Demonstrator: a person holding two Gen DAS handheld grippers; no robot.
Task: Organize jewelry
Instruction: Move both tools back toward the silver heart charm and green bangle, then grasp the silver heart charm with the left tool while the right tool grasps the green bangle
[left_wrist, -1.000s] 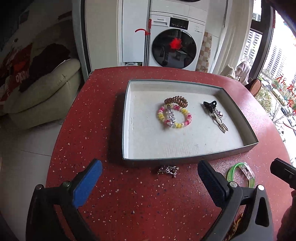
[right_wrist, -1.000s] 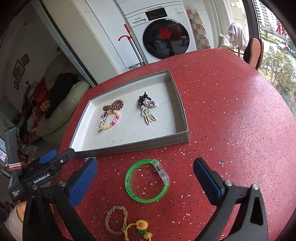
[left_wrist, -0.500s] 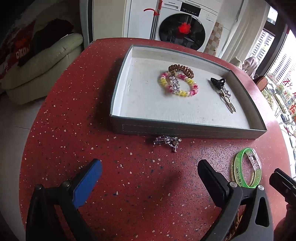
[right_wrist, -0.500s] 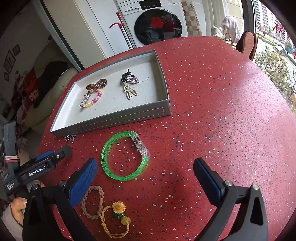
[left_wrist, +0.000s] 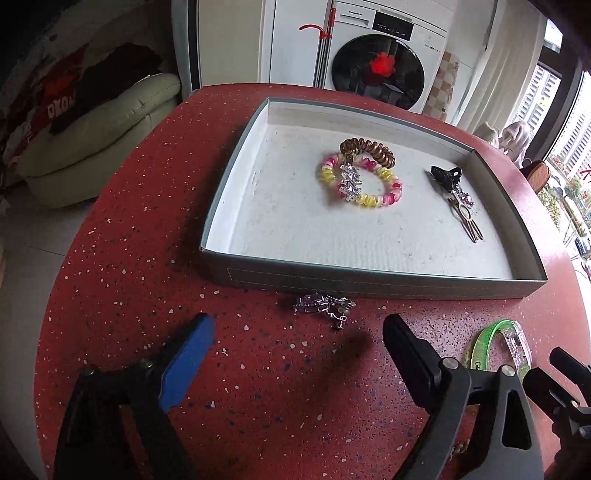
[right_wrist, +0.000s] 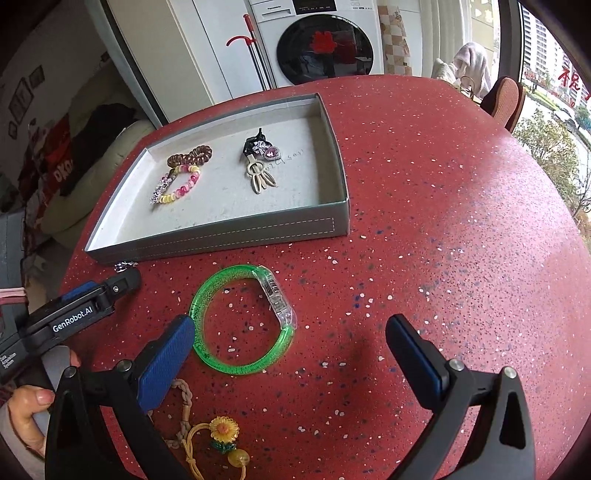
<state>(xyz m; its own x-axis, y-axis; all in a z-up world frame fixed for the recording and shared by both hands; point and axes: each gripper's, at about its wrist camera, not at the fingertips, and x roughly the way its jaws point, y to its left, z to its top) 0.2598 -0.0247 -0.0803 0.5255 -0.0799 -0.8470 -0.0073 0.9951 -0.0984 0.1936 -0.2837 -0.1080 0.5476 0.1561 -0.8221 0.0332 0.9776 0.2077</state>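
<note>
Both grippers are wide open w/ nothing in them. The left gripper (left_wrist: 297, 341) hovers low over the red speckled round table (right_wrist: 461, 221), and the small silver sparkly clip (left_wrist: 325, 304) lies just ahead of its tips, right against the front wall of the shallow grey tray w/ white lining (left_wrist: 369, 284). Inside the tray: brown spiral hair tie (left_wrist: 367, 149) touching the pink-yellow spiral hair tie (left_wrist: 360, 181), plus a black-and-beige hair clip (left_wrist: 458, 197) to the right. The right gripper (right_wrist: 290, 341) sits over the translucent green bangle (right_wrist: 242, 319), left finger (right_wrist: 166, 365) overlapping its rim. A braided cord bracelet w/ a sunflower charm (right_wrist: 221, 430) lies nearer the cam.
</note>
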